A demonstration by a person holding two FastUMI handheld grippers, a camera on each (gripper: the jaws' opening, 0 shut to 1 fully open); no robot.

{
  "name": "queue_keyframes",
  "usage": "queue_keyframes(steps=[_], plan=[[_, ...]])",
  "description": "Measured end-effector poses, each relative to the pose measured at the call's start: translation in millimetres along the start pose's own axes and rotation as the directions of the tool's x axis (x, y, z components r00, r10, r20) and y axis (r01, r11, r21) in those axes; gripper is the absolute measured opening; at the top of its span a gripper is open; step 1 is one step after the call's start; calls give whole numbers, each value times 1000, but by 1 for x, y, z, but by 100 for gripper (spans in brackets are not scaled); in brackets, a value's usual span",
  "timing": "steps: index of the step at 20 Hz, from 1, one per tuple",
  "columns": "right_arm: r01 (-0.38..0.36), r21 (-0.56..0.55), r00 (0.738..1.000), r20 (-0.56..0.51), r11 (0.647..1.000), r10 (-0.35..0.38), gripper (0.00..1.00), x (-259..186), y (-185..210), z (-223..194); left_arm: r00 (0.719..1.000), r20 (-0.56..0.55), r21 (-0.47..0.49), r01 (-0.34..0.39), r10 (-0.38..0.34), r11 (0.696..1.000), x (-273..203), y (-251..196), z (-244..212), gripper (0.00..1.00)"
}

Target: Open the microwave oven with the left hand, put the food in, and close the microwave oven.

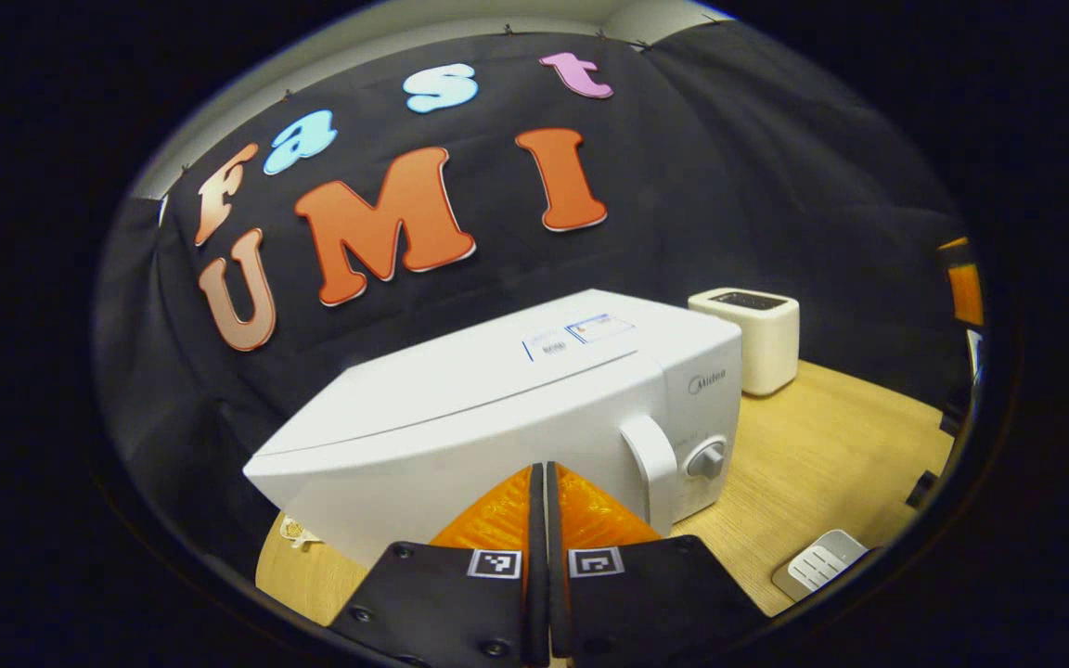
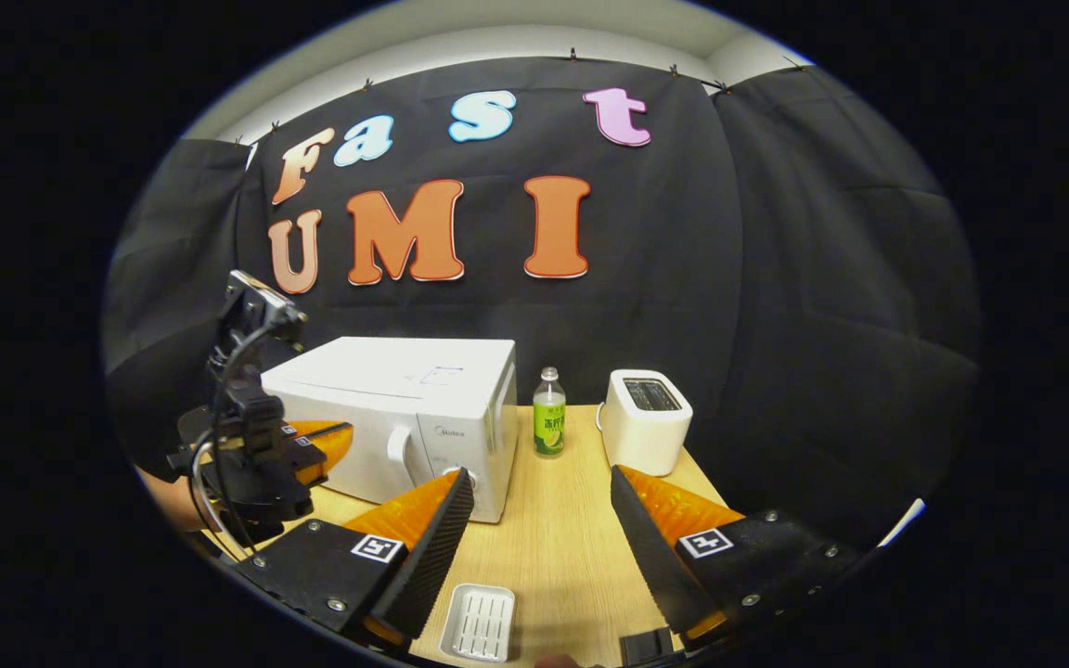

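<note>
The microwave oven point(image 2: 405, 417) stands on the wooden worktop point(image 2: 562, 538), against the black booth wall, with its door shut. Its white curved door handle point(image 1: 650, 464) runs upright on the front face, and a round control knob point(image 1: 706, 459) sits just beside the handle, toward the oven's far corner.

Left claw point(image 1: 544, 482): the two fingers lie pressed together with no gap visible between them and nothing held. In the left gripper view the tips point at the lower front of the microwave oven, just short of the door handle; whether they touch the oven face cannot be told. In the right gripper view the same claw point(image 2: 326, 441) appears at the oven's front, on the side away from the bottle, carried on a dark rig with cables.

Right claw point(image 2: 544, 501): the fingers stand wide apart and hold nothing. It hovers above the worktop in front of the microwave oven, one finger lined up with the oven's front corner, the other toward the toaster.

A green-labelled clear bottle point(image 2: 549, 411) stands upright just beside the microwave oven, between it and a white toaster point(image 2: 648, 417). The toaster stands near the oven on the same side.

A small white ribbed tray point(image 2: 479, 622) lies flat on the worktop in front of the microwave oven, well apart from it, below the gap of the right claw. No food is discernible on it.
</note>
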State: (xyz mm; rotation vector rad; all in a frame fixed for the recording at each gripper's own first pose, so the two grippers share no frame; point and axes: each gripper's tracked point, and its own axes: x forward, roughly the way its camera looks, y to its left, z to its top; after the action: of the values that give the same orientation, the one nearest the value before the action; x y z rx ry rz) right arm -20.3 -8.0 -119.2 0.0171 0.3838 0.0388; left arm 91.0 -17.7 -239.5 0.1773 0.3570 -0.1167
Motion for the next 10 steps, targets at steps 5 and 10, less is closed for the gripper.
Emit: queue_keyframes(steps=[5,10], plan=[[-47,-5,995,91,999,47,93,9,22,51,989,112,-59,-94,100,994,-55,59,72,4],[-91,-3,980,179,996,90,92,10,48,98,970,175,-140,-142,166,980,-104,105,120,8]])
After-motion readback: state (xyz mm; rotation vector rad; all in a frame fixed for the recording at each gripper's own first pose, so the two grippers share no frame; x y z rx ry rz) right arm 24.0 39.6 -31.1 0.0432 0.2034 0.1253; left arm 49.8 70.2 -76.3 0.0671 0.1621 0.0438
